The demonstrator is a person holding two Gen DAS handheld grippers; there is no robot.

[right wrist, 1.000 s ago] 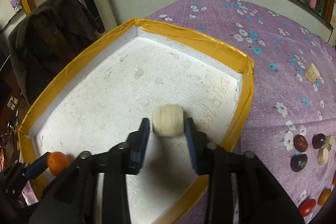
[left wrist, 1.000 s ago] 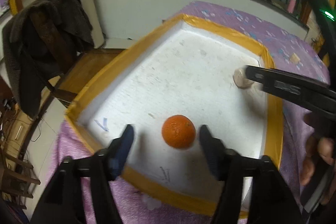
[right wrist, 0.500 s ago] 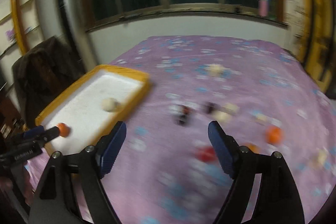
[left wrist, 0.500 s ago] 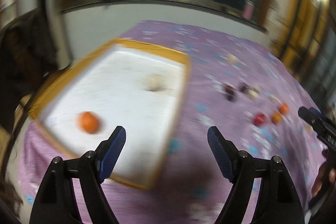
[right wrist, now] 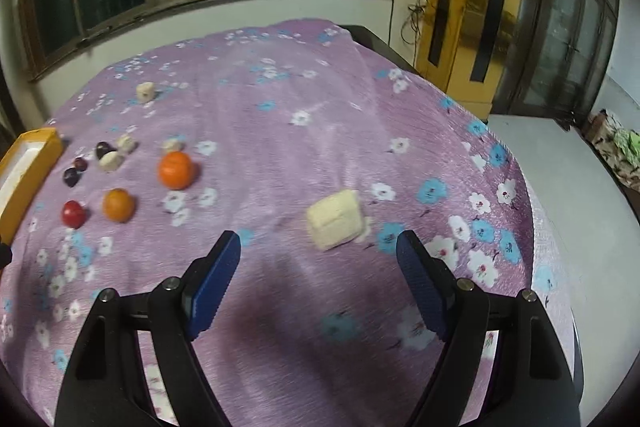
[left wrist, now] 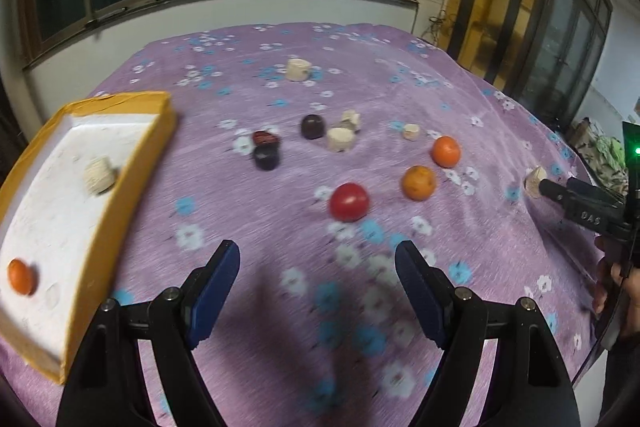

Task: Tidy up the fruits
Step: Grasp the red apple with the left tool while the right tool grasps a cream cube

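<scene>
My left gripper (left wrist: 318,287) is open and empty above the purple flowered cloth. Ahead of it lie a red fruit (left wrist: 349,202) and two oranges (left wrist: 418,183) (left wrist: 445,151). At the left, the yellow-rimmed white tray (left wrist: 132,183) holds an orange (left wrist: 21,276) and a pale chunk (left wrist: 99,175). My right gripper (right wrist: 318,285) is open and empty; a pale cream block (right wrist: 335,219) lies just ahead of it. The right wrist view also shows the red fruit (right wrist: 73,213) and both oranges (right wrist: 118,205) (right wrist: 176,170) at the left.
Dark plum-like fruits (left wrist: 266,157) (left wrist: 313,126) and several pale chunks (left wrist: 340,139) (left wrist: 298,69) lie mid-table. The right gripper's tip (left wrist: 576,205) shows at the right by another pale chunk (left wrist: 534,179). The table edge drops off at the right (right wrist: 560,267).
Both grippers have left the tray and swung right over the cloth. The right gripper let go of the pale chunk, which now lies in the tray; the orange stays there too.
</scene>
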